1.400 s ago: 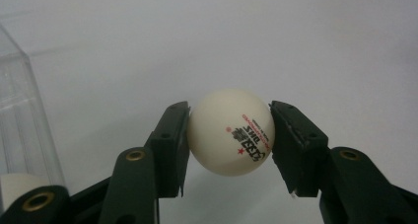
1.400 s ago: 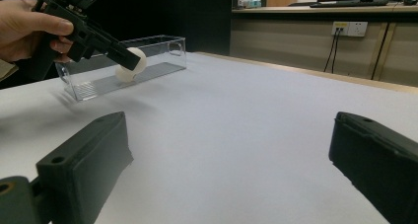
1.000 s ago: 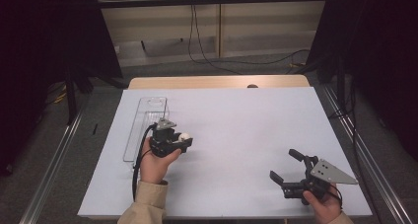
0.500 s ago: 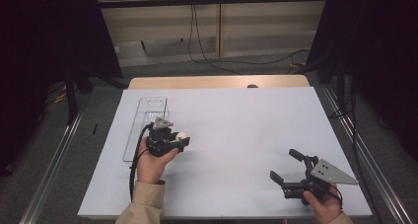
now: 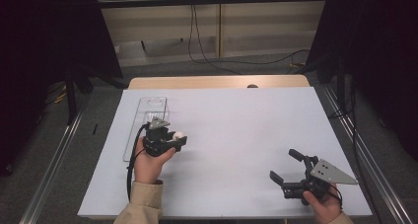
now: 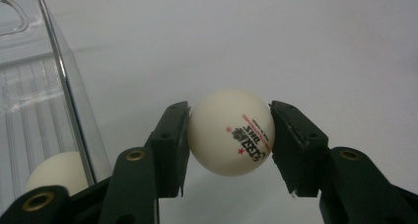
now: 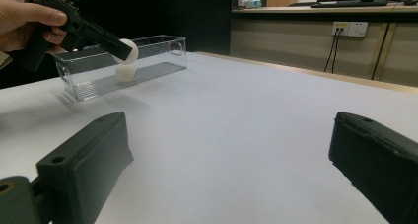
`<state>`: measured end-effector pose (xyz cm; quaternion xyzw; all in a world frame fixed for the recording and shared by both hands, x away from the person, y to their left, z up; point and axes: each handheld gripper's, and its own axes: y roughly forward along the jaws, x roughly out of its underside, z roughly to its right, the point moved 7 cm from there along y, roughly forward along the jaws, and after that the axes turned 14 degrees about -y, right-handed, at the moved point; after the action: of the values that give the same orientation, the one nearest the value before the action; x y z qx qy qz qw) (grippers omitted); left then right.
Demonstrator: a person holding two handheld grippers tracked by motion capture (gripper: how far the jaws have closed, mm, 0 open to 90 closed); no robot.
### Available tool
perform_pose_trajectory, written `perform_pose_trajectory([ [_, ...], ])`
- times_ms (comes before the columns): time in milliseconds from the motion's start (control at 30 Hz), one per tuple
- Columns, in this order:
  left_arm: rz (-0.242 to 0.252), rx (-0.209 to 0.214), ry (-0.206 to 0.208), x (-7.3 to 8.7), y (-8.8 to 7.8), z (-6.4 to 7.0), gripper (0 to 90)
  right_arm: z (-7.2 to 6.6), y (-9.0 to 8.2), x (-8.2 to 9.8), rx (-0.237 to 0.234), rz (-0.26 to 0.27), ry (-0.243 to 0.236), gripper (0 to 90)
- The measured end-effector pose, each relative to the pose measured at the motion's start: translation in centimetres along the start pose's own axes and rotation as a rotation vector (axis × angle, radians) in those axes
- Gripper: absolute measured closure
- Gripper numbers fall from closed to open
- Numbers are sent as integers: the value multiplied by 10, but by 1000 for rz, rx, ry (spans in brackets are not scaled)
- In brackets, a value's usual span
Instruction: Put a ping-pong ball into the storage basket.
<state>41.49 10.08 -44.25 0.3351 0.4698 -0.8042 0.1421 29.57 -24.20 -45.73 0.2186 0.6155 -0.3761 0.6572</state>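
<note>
My left gripper is shut on a white ping-pong ball with red and black print, held a little above the white table just right of a clear plastic box. A second white ball lies inside that box. In the right gripper view the held ball hangs above the box's near wall, over the ball inside. My right gripper rests near the front right of the table, its jaws wide open with nothing between them.
The white tabletop stretches between the two hands. A wooden strip runs along its far edge. Metal rails flank the table, and cables lie on the floor behind.
The left gripper, still holding the ball, has edged slightly left toward the clear box. The right gripper has stayed where it was.
</note>
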Motion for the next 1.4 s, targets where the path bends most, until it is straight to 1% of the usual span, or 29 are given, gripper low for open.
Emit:
perform_pose_trajectory([
  [33, 0, 0, 0, 0, 0, 0, 512, 0, 0, 0, 0, 0, -1, 17],
  [67, 0, 3, -9, 0, -1, 0, 512, 0, 0, 0, -1, 0, -1, 17],
  [433, 6, -4, -18, -1, -6, -4, 512, -1, 0, 0, -1, -1, 0, 18],
  [867, 10, -7, -21, -3, -11, -7, 512, -1, 0, 0, -2, -1, 0, 18],
  [1067, 16, -11, -30, -3, -14, -10, 512, -1, 0, 0, -4, -1, 1, 18],
  [1400, 12, -13, -35, -3, -17, -12, 512, -1, 0, 0, -5, 0, -2, 18],
])
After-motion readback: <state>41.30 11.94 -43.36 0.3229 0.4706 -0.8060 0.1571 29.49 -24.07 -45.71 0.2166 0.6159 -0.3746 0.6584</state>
